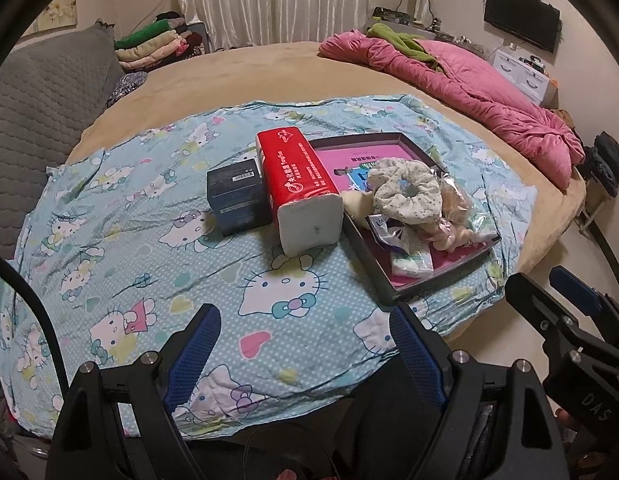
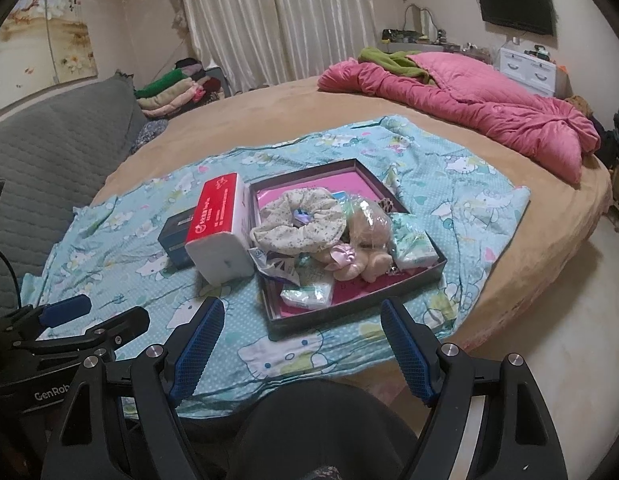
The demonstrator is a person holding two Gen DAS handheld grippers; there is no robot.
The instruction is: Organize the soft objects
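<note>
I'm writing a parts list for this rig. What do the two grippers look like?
Both match. The left gripper and the right gripper have black angular frames with silver bolts, and two fingers faced with blue ribbed pads. The right gripper's body, seen from the left camera, bears white letters "DAS"; the left's, seen from the right camera, reads "GenRob", cut off. A thin black cable loops at the left.

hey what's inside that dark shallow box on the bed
Inside the box: a floral scrunchie on top, a bagged plush toy and tissue packets. The pile hides much of the pink lining.
</note>
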